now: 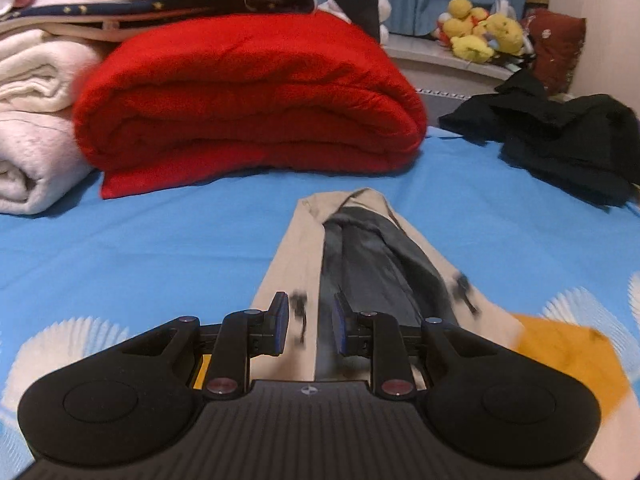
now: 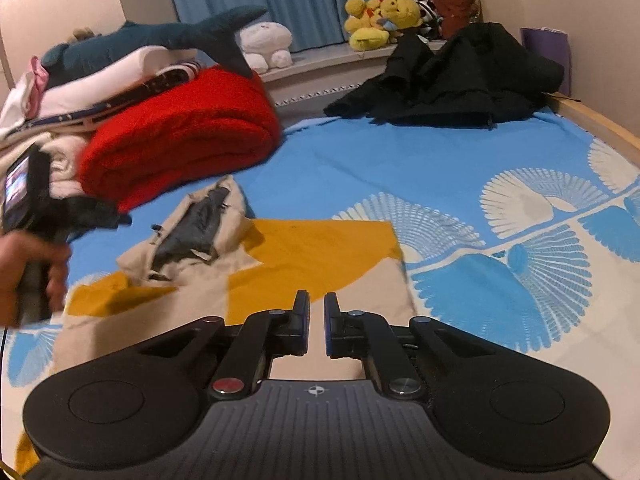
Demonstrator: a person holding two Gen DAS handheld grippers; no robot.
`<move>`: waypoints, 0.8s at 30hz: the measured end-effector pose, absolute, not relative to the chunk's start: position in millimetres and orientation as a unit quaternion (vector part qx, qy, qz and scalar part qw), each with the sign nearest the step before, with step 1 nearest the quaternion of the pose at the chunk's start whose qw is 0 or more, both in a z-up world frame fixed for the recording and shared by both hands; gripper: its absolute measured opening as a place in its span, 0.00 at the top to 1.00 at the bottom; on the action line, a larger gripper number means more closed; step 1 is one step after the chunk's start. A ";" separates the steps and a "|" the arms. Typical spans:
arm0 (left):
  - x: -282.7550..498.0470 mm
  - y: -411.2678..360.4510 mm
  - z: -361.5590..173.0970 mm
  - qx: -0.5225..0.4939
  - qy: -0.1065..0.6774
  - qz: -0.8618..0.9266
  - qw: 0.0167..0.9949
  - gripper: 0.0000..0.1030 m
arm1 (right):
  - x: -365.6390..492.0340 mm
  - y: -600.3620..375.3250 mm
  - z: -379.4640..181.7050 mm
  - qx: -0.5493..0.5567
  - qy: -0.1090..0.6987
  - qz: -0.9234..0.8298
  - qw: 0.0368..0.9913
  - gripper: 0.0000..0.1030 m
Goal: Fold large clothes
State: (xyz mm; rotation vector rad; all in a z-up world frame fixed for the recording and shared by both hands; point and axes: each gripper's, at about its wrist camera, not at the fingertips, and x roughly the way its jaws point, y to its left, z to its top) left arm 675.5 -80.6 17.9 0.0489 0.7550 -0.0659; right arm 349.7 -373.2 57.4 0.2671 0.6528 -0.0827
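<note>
A beige and mustard hooded garment point(image 2: 304, 256) lies folded on the blue bed sheet point(image 2: 400, 168). Its hood with grey lining point(image 1: 360, 256) points toward the red blanket. My left gripper point(image 1: 310, 322) hovers over the hood end, jaws open with a medium gap and nothing between them. It also shows at the left edge of the right wrist view point(image 2: 96, 212), held by a hand. My right gripper point(image 2: 316, 312) is over the garment's near edge, jaws a narrow gap apart and empty.
A folded red blanket point(image 1: 248, 96) and white towels point(image 1: 32, 120) sit behind the garment on the left. A black garment pile point(image 2: 460, 72) lies at the back right. Plush toys point(image 2: 380, 16) sit on the window ledge, and a shark plush point(image 2: 160, 36) tops the stack.
</note>
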 end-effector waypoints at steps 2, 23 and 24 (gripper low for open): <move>705.9 -82.4 6.6 0.019 0.372 -0.023 0.928 0.74 | 350.4 -377.6 52.9 0.129 0.326 -0.047 0.935 0.94; 752.6 -118.1 -6.1 0.108 0.321 -0.042 0.940 0.97 | 359.2 -384.0 30.7 0.107 0.386 -0.097 0.911 0.59; 727.0 -117.9 7.5 0.113 0.306 -0.068 0.943 0.97 | 358.2 -383.6 34.6 0.111 0.381 -0.096 0.913 0.59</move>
